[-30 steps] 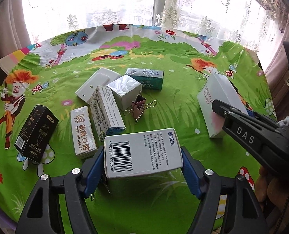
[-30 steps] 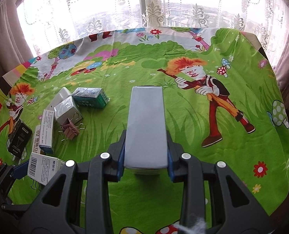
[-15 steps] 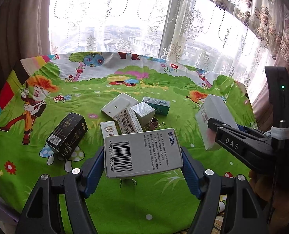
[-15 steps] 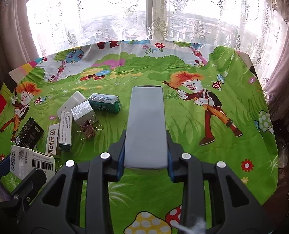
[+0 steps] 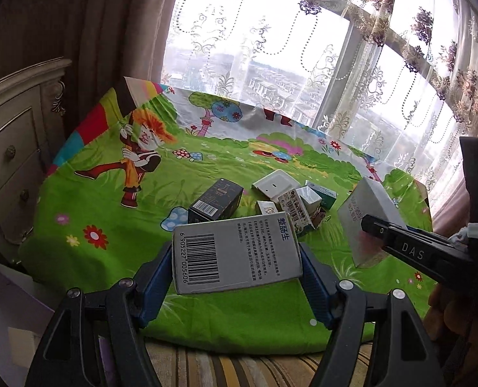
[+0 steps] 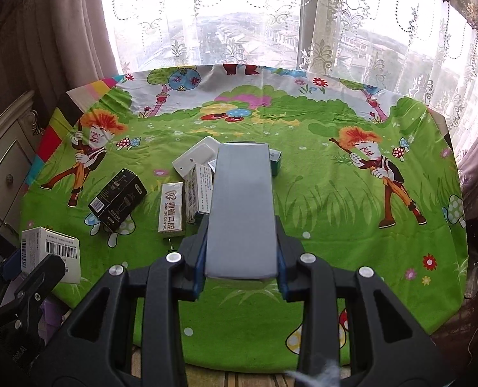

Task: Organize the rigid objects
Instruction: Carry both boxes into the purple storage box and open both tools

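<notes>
L gripper (image 5: 237, 259) is clamped on a grey barcode box (image 5: 235, 254), blue pads pressing its two short ends, jaws fairly wide since the box sits crosswise. Box is up off the table, barcode face toward the cam, over the near edge of the green cloth (image 5: 93, 200).

R gripper (image 6: 241, 251) is nearly closed, gripping a plain pale box (image 6: 243, 206) lengthwise; box sticks out fwd along the fingers, held in the air. In the L view the same box appears at right, tilted, pinched in the black jaw marked DAS.

Rest of the boxes lie on the cloth, mid-table, in a loose cluster: black box (image 6: 118, 198) w/ barcode to the left, apart from the others; dental box (image 6: 171, 211) beside a taller text box (image 6: 200, 193), the two just beside each other; white flat box (image 6: 193, 156) behind them; small silver box (image 5: 308, 198) and teal box (image 5: 322, 193) partly hidden behind the R-held box in the R view, clearer in the L view. Binder clips near the cluster are too hidden to place well.

A cabinet (image 5: 10, 161) w/ drawers stands left of the table; lace curtains (image 6: 239, 16) and window behind.
</notes>
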